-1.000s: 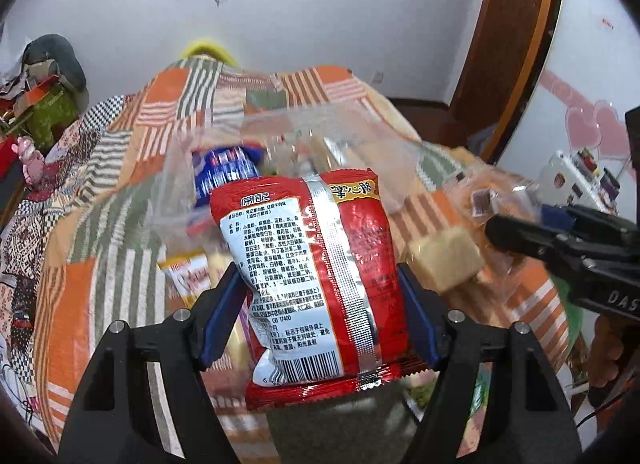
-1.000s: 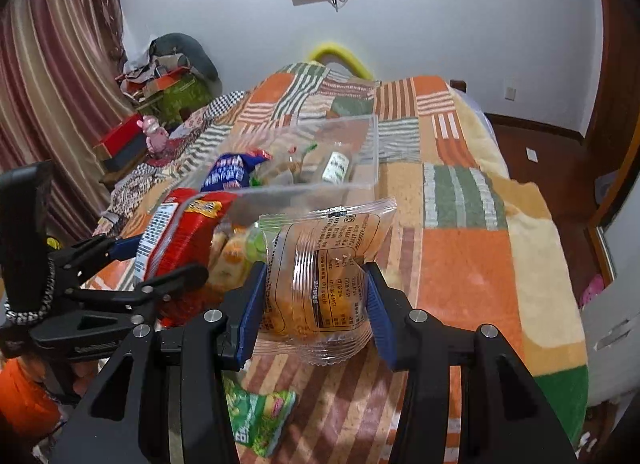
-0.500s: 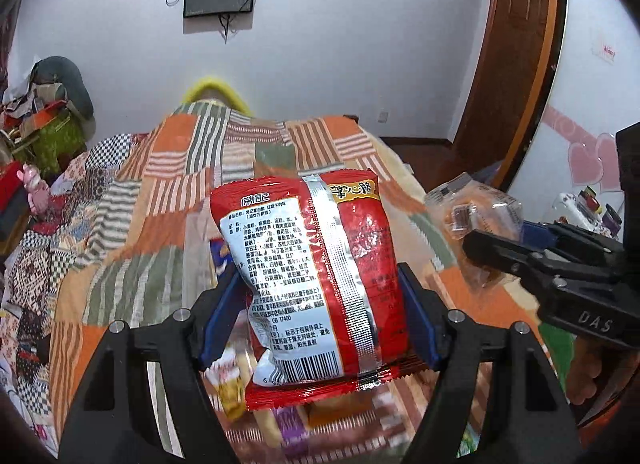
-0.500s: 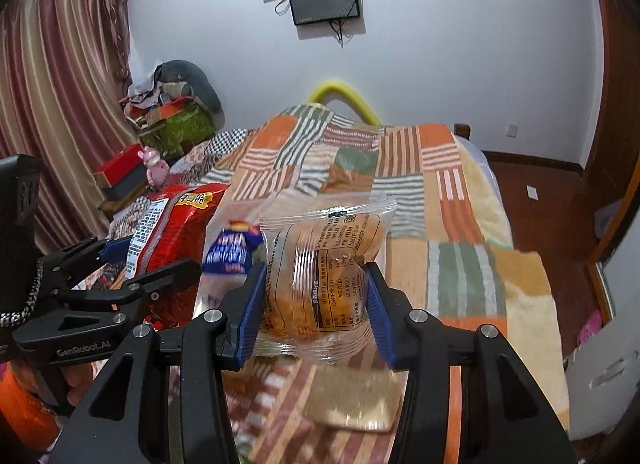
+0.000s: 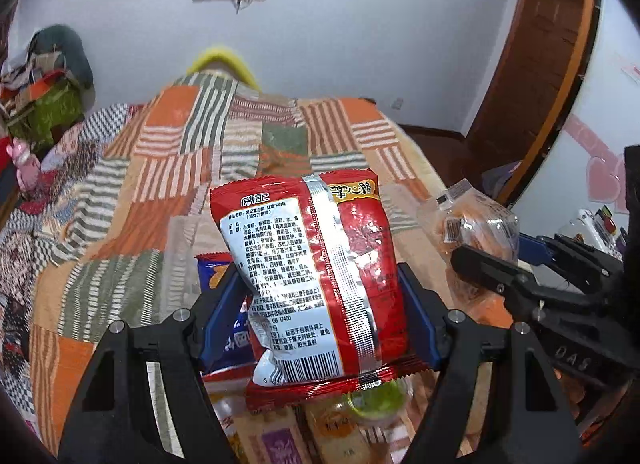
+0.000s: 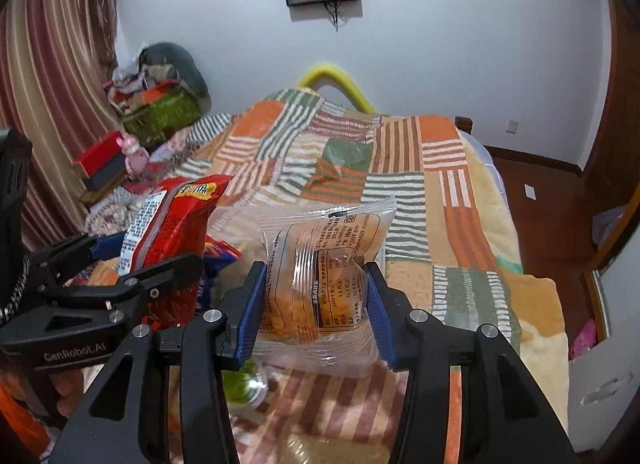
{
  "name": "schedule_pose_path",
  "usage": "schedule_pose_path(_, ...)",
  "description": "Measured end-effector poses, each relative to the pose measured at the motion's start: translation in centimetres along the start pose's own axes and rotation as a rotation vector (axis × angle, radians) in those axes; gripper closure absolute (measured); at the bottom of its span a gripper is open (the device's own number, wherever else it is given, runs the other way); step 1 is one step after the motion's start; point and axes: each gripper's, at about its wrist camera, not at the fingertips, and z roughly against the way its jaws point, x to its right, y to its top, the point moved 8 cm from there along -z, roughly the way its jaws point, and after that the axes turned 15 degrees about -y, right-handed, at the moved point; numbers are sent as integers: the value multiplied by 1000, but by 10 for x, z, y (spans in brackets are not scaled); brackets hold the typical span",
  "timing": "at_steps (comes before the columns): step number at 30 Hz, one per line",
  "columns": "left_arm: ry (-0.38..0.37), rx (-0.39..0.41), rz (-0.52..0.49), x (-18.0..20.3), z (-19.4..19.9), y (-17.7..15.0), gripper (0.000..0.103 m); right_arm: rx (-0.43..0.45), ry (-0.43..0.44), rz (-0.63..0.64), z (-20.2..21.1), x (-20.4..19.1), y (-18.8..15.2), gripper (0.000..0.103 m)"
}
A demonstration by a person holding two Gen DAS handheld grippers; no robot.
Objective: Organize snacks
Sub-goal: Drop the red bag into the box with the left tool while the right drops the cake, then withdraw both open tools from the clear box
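My left gripper (image 5: 320, 304) is shut on a red snack packet (image 5: 316, 264), held upright above the bed with its printed back facing the camera. The packet also shows in the right wrist view (image 6: 172, 240), held by the left gripper (image 6: 132, 264). My right gripper (image 6: 316, 304) is shut on a clear bag with an orange pastry (image 6: 324, 276); this bag shows at the right of the left wrist view (image 5: 472, 224). Below the grippers lie a blue snack packet (image 5: 224, 304) and a small green jelly cup (image 5: 380, 408), with other packets partly hidden.
A patchwork orange, green and striped blanket (image 6: 400, 168) covers the bed. A yellow curved bed rail (image 6: 340, 84) stands at the far end. Clutter and a red box (image 6: 104, 160) sit at the left by the curtain. A wooden door (image 5: 532, 72) is at the right.
Both grippers have kept their packets while the views shifted: the clear container with snacks seen earlier has dropped below the grippers, and more of the bed and wall shows.
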Motion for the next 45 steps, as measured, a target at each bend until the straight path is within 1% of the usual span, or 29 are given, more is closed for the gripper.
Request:
schedule_pose_path(3, -4, -22, 19, -6, -14, -1, 30, -18, -13, 30, -13, -2, -1, 59)
schedule_pose_path(6, 26, -30, 5, -12, -23, 0, 30, -40, -19, 54, -24, -5, -3, 58)
schedule_pose_path(10, 33, -51, 4, -18, -32, 0, 30, -77, -6, 65, -36, -5, -6, 58)
schedule_pose_path(12, 38, -58, 2, -20, -35, -1, 30, -86, -11, 72, -39, -5, -8, 58)
schedule_pose_path(18, 23, -58, 7, -20, -35, 0, 29, -100, -8, 80, -38, -4, -9, 52)
schedule_pose_path(22, -2, -50, -3, -12, -26, 2, 28, -76, -6, 90, -25, -2, -6, 52)
schedule_pose_path(28, -4, -27, -42, 2, 3, 1, 26, -42, -16, 81, -5, 4, -5, 48)
schedule_pose_path(33, 8, -15, -55, 4, 33, -7, 24, -32, -19, 40, 15, 17, -11, 40)
schedule_pose_path(39, 39, -26, -66, -4, 66, -29, 22, -28, -53, 19, 38, 31, -29, 32)
schedule_pose_path(42, 58, -41, -69, -9, 76, -45, 22, -33, -58, 6, 46, 35, -38, 28)
schedule_pose_path(45, 66, -64, -58, -16, 82, -62, 22, -41, -69, -3, 53, 38, -49, 27)
